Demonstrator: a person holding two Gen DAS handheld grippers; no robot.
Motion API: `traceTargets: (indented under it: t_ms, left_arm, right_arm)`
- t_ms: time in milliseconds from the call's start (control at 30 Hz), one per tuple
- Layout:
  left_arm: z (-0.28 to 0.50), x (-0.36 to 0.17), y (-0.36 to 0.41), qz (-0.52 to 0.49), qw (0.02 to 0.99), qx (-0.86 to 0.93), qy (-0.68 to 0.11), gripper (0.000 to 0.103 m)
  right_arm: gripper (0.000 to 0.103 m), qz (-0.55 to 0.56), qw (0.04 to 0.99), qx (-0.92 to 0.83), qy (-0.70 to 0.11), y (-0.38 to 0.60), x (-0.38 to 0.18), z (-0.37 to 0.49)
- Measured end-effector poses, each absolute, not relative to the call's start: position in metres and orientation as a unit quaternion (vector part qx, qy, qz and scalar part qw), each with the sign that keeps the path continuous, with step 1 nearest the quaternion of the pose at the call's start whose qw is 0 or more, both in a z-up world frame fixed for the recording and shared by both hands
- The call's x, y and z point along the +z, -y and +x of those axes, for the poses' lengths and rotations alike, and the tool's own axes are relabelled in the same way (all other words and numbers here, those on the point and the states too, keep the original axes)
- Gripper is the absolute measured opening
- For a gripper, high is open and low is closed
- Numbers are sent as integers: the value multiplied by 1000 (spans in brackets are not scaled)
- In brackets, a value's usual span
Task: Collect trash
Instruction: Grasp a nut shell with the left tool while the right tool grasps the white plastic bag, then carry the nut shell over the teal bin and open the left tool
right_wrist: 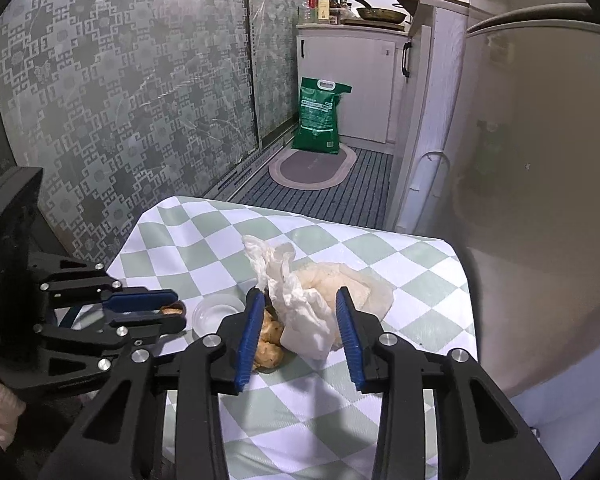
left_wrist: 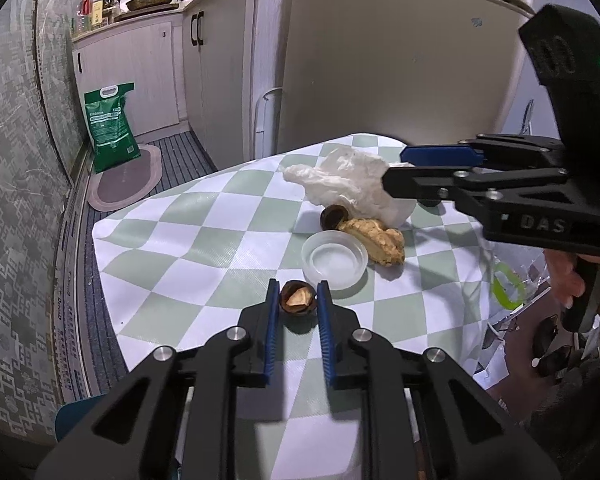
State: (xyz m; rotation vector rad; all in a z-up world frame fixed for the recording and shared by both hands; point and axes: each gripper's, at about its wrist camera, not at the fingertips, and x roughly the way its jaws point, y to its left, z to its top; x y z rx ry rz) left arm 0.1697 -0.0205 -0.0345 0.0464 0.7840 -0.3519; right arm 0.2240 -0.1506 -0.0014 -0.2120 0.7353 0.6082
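Blue-padded left gripper (left_wrist: 298, 294) clamps a cracked nutshell (left_wrist: 297, 301) near the clear lid (left_wrist: 334, 259), while the right gripper (right_wrist: 300, 300) stands apart around crumpled tissue (right_wrist: 300, 304).

Green-and-white checked tablecloth (left_wrist: 188, 248), white crumpled tissue (left_wrist: 348, 184), brown nutshell (left_wrist: 298, 298), green sack (left_wrist: 110, 124)

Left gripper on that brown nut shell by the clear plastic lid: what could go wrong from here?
1. The left gripper pinches the round brown nut shell half only at its fingertips; it may pop out when lifted.
2. The clear round plastic lid sits right beside the right-hand fingertip and could get nudged.
3. The right gripper straddles the crumpled white tissue, with the tan ginger piece against one finger; closing might drag it along.
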Motion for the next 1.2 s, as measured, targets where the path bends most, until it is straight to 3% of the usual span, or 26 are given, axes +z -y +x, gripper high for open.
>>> traceTargets:
  t_ms: [567,600,667,733,1200]
  left_arm:
    - [148,-20,-20,-12,919,-175,-354,20]
    - [147,-19,-24,-15,920,-173,-352,20]
    - [144,-17,-33,-23,921,-171,-348,20]
    - [143,-16,-40,-31,923,-169,-345,20]
    - [121,-11,-85,-59,930,-145,-332,20]
  right_arm:
    - [37,-121,881,265,-372,127,-10,245]
    - [36,-124,880,265,-375,125,-11,246]
    - [18,-138,878,256,-380,120,-13,246]
    - [10,-144,878,253,-380,117,-12,246]
    - [8,-79,889,290,-345,111,31,233]
